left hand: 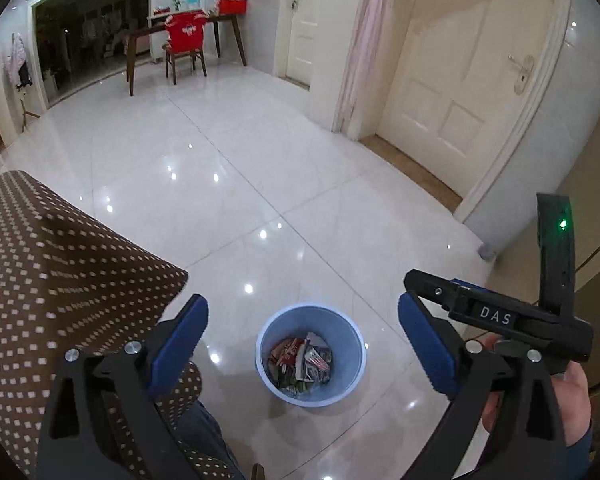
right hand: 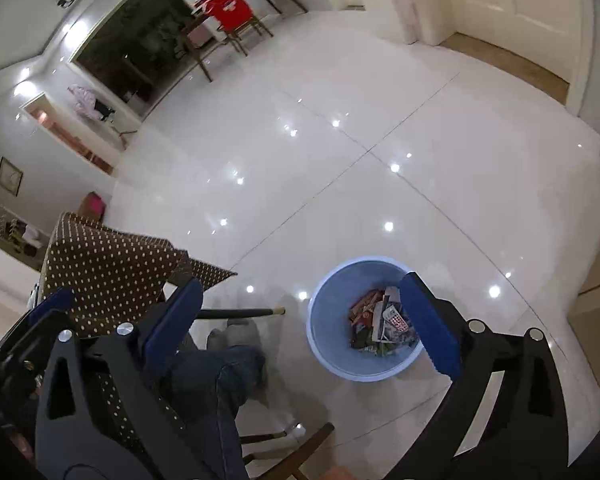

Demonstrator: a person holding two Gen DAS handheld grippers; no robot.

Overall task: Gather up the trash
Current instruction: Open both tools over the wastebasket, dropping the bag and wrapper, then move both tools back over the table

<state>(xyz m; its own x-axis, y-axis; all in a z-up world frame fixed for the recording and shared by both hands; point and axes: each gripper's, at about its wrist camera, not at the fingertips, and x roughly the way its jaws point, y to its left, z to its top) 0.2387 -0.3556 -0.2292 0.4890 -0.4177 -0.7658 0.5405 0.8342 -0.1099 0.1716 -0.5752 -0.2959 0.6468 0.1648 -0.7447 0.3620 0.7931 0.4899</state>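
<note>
While the dotted brown tabletop (left hand: 60,264) lay on the left, the left hand-held gripper (left hand: 304,344) hung wide open and empty above the blue bin (left hand: 350,376) of trash (left hand: 300,362) on the floor (left hand: 220,184); the right hand-held gripper (right hand: 300,320) was likewise spread, holding nothing.

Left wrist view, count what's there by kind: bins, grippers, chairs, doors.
Bins: 1, blue bin holding wrappers
Grippers: 2, left gripper and right gripper, both open
Chairs: 1, red-covered chair
Doors: 2, near door, far door
Total: 6
</note>
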